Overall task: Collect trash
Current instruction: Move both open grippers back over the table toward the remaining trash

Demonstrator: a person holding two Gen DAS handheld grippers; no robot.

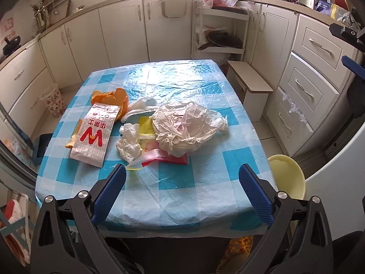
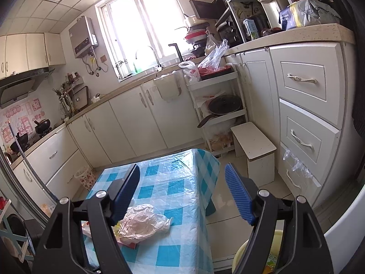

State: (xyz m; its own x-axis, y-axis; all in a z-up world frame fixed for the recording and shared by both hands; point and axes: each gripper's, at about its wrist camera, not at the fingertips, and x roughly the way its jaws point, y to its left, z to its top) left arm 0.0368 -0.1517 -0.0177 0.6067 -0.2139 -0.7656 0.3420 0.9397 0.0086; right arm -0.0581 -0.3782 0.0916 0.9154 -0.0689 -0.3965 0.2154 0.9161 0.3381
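Trash heaped mid-bench [image 1: 173,196], ordered by size around the crumpled plastic bag [image 1: 187,130]: printed paper wrapper [image 1: 92,134] well left of that bag, long axis running away from the near edge; orange peel [image 1: 114,98] beyond the wrapper; white tissue wad [image 1: 129,145] just left of the bag. Left gripper [image 1: 182,189] nearer, short of the bag, jaws fully spread, holding nothing. Right gripper [image 2: 182,194] off to the bag's right, jaws wide, also empty. Likely the left's reach.
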